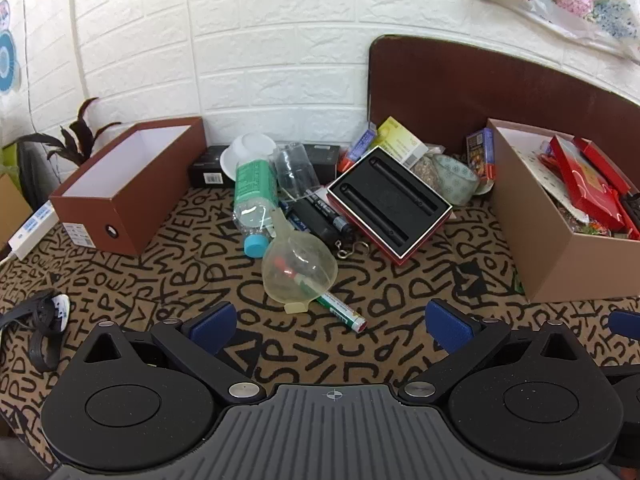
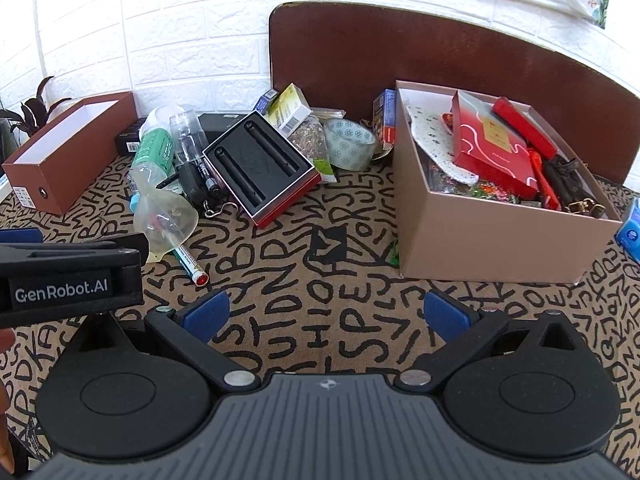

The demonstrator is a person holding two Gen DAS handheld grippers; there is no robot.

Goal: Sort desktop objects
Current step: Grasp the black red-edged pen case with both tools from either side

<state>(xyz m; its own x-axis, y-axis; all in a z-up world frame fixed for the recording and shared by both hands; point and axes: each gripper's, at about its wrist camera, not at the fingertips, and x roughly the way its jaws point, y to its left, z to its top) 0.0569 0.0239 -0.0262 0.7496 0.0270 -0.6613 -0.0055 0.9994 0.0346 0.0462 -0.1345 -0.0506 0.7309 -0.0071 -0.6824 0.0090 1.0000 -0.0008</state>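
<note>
A pile of objects lies at the back of the patterned desk: a green-labelled plastic bottle (image 1: 254,196) with a blue cap, a clear glass (image 1: 294,170), a translucent pouch (image 1: 298,268) over a green marker (image 1: 342,310), a black foam-lined box (image 1: 390,202) and a tape roll (image 1: 456,178). My left gripper (image 1: 330,326) is open and empty, just short of the pouch and marker. My right gripper (image 2: 326,314) is open and empty over bare desk, left of the tan box (image 2: 496,236). The pouch (image 2: 164,218), marker (image 2: 192,266) and foam-lined box (image 2: 260,162) also show in the right wrist view.
An empty long brown box (image 1: 128,192) stands at the left. The tan box (image 1: 560,248) at the right holds red packets and other items. A black strap (image 1: 38,328) lies at the left edge. A brown board (image 1: 480,88) leans on the white wall. The left gripper's body (image 2: 68,280) shows at the right view's left edge.
</note>
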